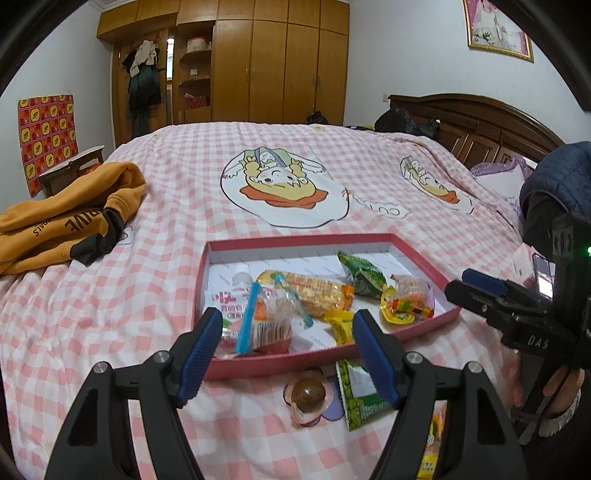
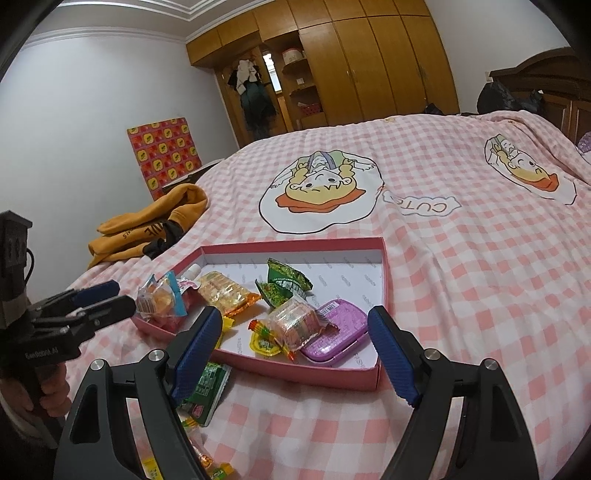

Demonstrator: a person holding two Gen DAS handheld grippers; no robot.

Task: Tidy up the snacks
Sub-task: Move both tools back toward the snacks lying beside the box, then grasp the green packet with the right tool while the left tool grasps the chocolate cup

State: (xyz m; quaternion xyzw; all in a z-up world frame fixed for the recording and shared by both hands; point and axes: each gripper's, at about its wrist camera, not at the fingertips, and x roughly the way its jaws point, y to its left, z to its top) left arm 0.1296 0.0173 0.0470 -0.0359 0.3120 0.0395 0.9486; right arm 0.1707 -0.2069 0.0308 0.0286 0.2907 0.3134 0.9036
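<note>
Both tongs (image 1: 284, 347) (image 2: 295, 350) gape empty — orange hoodie (image 1: 70, 218) lies beyond snack tray (image 1: 299, 240).

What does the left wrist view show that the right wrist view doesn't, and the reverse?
Only the left wrist view shows the round brown chocolate in its flower-shaped wrapper on the bedspread before the tray, a framed picture on the wall, and the right hand-held gripper from the side. Only the right wrist view shows the purple glittery case inside the tray and the left hand-held gripper from the side. Both show the pink tray of snacks, the orange hoodie and the wardrobe.
</note>
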